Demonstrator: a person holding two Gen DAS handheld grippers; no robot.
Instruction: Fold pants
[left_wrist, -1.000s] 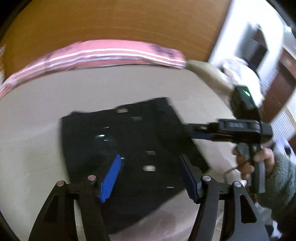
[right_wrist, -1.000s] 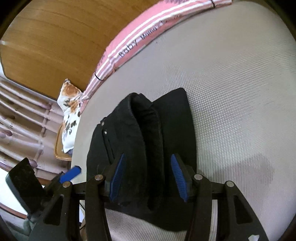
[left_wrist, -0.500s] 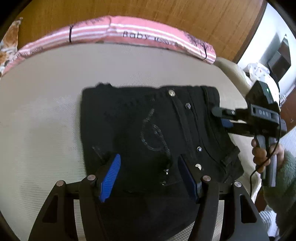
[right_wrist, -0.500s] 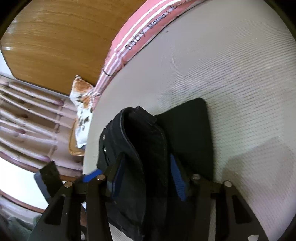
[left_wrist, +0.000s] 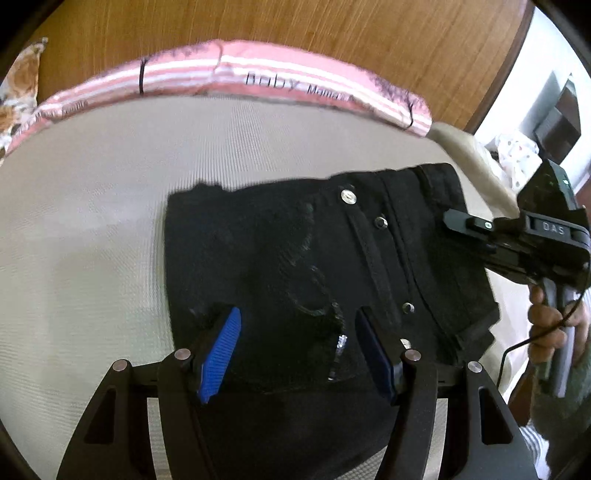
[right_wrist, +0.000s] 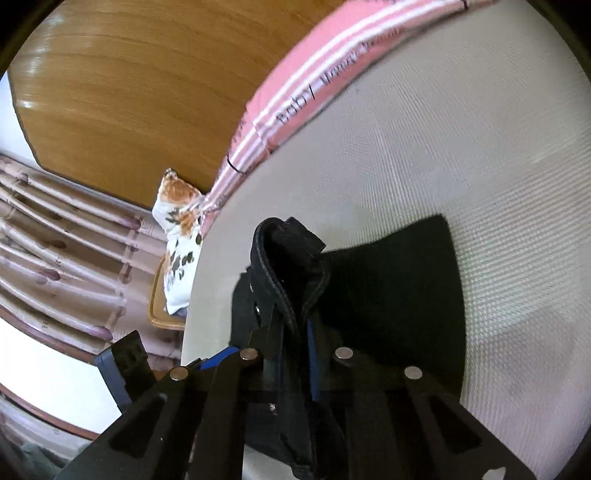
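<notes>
My right claw (right_wrist: 295, 354) had just closed, pinching the black denim pants' (left_wrist: 295, 266) thick stitched waistband; my left claw (left_wrist: 295, 354) hung spread above them.

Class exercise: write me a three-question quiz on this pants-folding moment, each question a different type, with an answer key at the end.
1. True or false: the right gripper is shut on the black pants.
2. Multiple choice: the left gripper is (A) shut on the pants, (B) open over the pants, (C) out of view.
3. Fill in: the word printed on the pink striped cloth at the far edge of the bed is ____.

Key: 1 true; 2 B; 3 Baby.
</notes>
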